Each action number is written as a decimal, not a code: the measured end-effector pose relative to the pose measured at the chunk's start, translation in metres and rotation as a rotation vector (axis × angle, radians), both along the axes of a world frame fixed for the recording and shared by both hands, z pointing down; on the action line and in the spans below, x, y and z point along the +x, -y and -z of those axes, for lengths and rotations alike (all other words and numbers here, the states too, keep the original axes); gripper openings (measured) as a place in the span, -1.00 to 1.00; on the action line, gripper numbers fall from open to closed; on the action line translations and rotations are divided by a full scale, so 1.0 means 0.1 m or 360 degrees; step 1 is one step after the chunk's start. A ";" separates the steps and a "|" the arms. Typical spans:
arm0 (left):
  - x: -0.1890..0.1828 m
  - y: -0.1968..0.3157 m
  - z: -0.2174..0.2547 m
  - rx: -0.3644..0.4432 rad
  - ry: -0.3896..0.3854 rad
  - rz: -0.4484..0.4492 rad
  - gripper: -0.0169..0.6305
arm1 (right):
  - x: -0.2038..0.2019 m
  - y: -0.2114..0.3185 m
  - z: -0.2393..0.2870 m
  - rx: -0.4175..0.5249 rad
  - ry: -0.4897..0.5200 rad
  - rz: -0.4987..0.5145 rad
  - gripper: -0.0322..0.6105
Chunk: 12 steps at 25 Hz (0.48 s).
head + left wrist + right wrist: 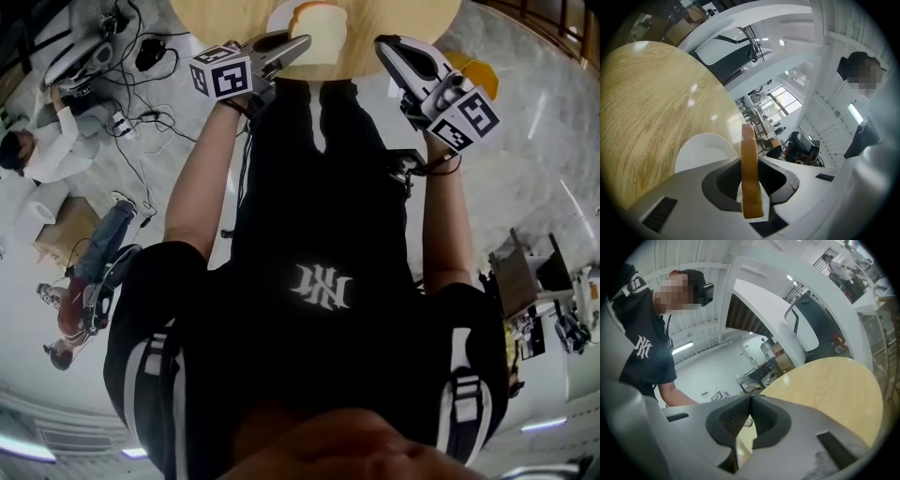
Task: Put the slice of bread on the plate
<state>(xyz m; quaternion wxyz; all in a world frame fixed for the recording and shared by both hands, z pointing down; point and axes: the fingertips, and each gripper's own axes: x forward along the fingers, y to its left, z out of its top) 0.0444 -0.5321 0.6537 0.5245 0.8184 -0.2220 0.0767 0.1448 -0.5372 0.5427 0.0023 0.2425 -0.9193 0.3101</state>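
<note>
Bread slice (319,33), top centre of the head view, is clamped on edge between the left gripper's (292,49) jaws at the white plate (279,17). Judged soft, light and easily crushed, so best held gently near the crust. Right gripper (382,45) has its jaws closed on nothing.

Left gripper (296,47) has the slice of bread (321,33) by its left edge, over the white plate (278,13) on the round wooden desk (398,19). Bread-to-plate contact unclear. Right gripper (383,43) at the desk's near edge, apart from the bread.
</note>
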 end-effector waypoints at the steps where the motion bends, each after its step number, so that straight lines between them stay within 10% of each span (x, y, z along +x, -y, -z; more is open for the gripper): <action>1: -0.01 0.00 -0.02 -0.0007 0.0011 0.0003 -0.63 | 0.00 0.00 0.00 -0.0001 -0.0002 -0.0001 -0.89; 12: -0.10 0.01 -0.21 -0.0050 0.0227 0.0053 -0.61 | 0.00 0.00 -0.03 0.0000 0.0003 -0.0003 -0.89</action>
